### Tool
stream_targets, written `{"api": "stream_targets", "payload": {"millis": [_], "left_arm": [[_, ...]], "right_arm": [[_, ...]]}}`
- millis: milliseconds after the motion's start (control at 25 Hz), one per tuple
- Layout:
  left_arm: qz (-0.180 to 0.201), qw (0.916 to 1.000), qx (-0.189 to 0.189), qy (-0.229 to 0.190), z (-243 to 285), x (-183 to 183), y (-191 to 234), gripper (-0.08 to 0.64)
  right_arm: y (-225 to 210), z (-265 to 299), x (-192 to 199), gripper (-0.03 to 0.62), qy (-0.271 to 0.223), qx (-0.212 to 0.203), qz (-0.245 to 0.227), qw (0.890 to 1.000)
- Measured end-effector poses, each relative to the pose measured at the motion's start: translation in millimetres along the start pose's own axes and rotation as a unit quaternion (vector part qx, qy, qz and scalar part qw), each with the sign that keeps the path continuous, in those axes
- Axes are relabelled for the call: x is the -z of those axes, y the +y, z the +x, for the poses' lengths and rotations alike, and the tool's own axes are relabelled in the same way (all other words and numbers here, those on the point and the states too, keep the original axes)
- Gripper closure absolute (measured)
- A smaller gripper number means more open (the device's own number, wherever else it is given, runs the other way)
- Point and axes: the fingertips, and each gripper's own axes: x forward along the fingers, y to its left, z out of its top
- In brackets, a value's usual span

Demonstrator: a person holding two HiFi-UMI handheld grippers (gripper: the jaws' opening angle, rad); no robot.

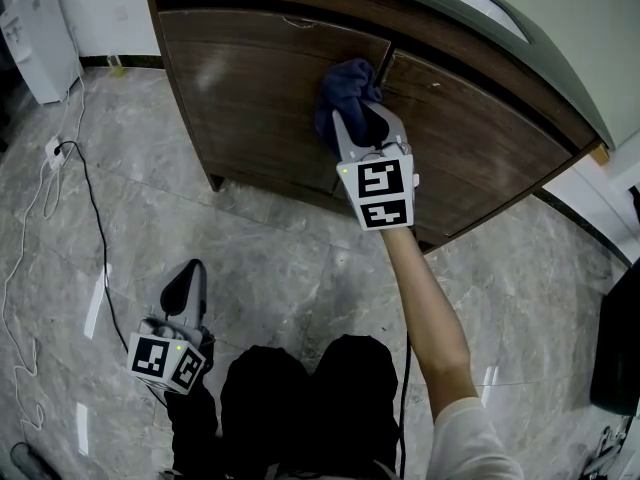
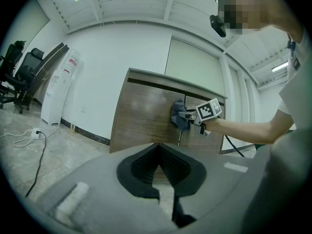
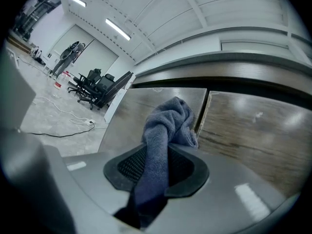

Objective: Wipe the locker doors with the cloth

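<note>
At the front of a low brown wooden locker (image 1: pixel 300 28), seen from above, the right gripper (image 1: pixel 362 118) reaches out on a bare arm. Its jaws are clamped on a bunched blue cloth (image 1: pixel 345 93). The cloth presses against the upper part of the left door (image 1: pixel 250 98), just beside the narrow seam where it meets the right door (image 1: pixel 480 138).

The left gripper (image 1: pixel 188 283) hangs low near the person's knees over the grey marble floor (image 1: pixel 300 258). Its jaws are together with nothing between them.

Wiping well probably means steady, even pressure and overlapping strokes, working across one door before crossing to the other. The cloth's wad should lead so the hard jaw tips do not scrape the wood. Near the seam a loose fold could snag on a door edge, so lighter strokes along the gap seem wise.
</note>
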Motion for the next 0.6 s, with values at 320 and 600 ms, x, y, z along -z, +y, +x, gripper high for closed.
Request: {"api": "stream_targets", "payload": {"millis": [320, 600], "left_arm": [[0.000, 1.0000, -0.006, 0.002, -4, 1, 7, 0.560], [0.003, 0.9999, -0.014, 0.006, -8, 0, 16, 0.560]], "right_arm": [[32, 10, 44, 0.480, 0.024, -0.025, 0.004, 0.999], [65, 21, 89, 0.482, 0.060, -0.048, 0.014, 0.997]]}}
